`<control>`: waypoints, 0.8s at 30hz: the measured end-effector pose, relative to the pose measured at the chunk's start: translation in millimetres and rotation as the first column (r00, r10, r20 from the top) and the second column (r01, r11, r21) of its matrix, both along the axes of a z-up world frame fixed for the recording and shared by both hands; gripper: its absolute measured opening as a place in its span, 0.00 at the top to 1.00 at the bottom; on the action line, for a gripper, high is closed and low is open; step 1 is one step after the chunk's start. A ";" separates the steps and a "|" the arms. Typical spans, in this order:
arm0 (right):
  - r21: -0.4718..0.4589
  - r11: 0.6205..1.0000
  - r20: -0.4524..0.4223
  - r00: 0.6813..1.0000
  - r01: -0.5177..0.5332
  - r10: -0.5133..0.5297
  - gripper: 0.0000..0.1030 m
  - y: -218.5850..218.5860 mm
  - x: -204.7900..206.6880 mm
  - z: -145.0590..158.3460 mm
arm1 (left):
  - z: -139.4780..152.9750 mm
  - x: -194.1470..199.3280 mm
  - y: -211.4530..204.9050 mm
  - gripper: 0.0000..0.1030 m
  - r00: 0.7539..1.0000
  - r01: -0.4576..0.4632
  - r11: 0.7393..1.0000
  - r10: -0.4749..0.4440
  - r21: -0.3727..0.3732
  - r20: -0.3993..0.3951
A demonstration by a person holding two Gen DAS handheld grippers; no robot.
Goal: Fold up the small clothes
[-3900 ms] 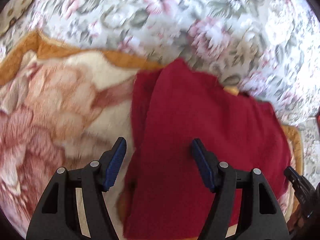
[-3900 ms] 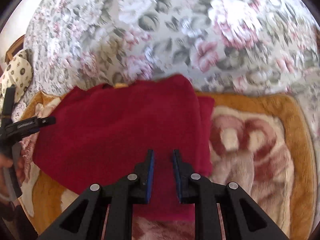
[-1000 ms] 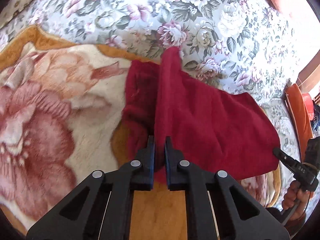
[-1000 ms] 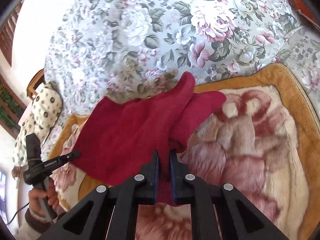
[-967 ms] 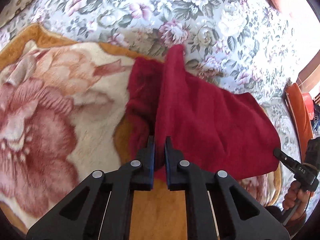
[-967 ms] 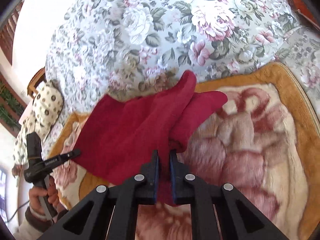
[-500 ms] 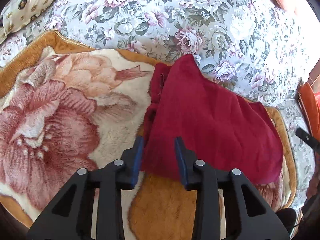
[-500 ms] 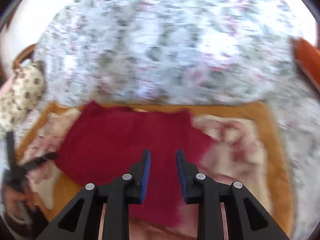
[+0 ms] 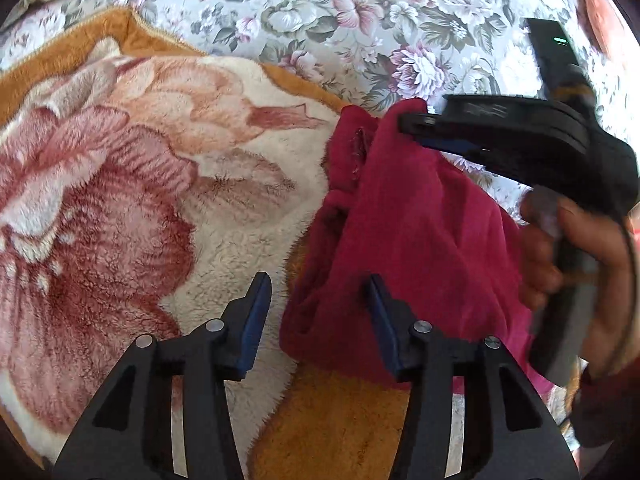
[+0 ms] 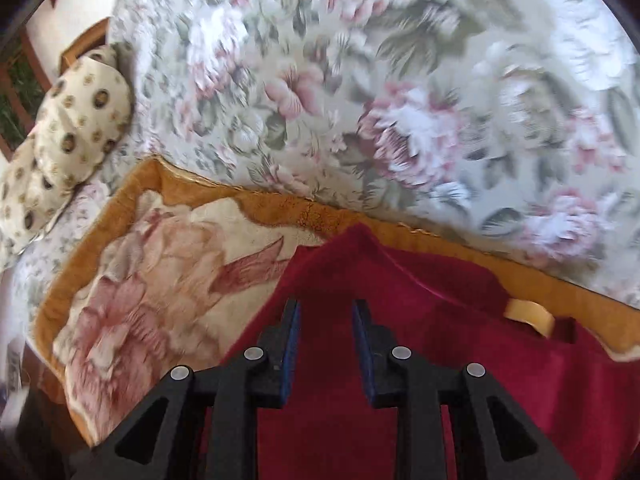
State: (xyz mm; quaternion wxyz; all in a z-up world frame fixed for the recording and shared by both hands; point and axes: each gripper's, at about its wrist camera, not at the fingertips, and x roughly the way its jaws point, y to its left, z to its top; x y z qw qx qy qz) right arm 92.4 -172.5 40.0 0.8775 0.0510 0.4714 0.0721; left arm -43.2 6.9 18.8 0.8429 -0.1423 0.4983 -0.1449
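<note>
the floral bedspread (image 10: 400, 80) filled the far half of both views, grey-white with pink blooms; on it lay the plush blanket (image 9: 120, 200), cream with big rose-coloured flowers and an ochre border, and that was the working surface; over at the far left of the right wrist view sat a cream spotted pillow (image 10: 60, 132) against the bedspread, well apart from the action; and there was the red garment (image 9: 420, 240), lying on the blanket with its far corner reaching the ochre border, doubled over so that a second layer peeked out along its left edge; in the right wrist view the same red garment (image 10: 440, 340) spread wide beneath the camera, a small pale loop showing at its far right edge; the left gripper (image 9: 318, 312) had its fingers spread wide apart, the left one over bare blanket, the right one over the red cloth, the garment's near left edge between them and nothing pinched; the right gripper (image 10: 324, 344) hovered over the garment with a clear gap between its blue pads, gripping nothing; seen from the left wrist, the right gripper (image 9: 416, 124) reached toward the garment's far corner, blurred, the person's hand (image 9: 572, 256) wrapped round its handle.
</note>
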 end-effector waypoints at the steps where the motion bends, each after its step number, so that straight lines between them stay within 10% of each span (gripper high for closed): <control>1: -0.005 1.000 -0.020 1.000 0.001 -0.001 0.76 3.8 9.3 -8.1 | -2.4 1.7 1.4 0.53 1.000 -0.003 1.000 0.003 -0.010 -0.007; 8: -0.134 0.990 -0.084 0.996 -0.051 0.040 0.76 27.3 31.0 -32.0 | -8.0 7.3 7.4 0.51 1.000 -0.007 0.997 0.006 -0.072 -0.009; 18: 0.025 1.000 -0.103 0.995 0.003 0.000 0.56 23.0 30.2 0.1 | -12.3 5.6 13.8 0.35 1.000 0.002 0.983 0.001 -0.183 0.017; 24: -0.117 0.993 -0.196 0.981 -0.022 -0.001 0.56 51.8 50.4 -25.2 | -13.2 6.9 13.3 0.30 1.000 0.013 0.977 -0.007 -0.213 0.030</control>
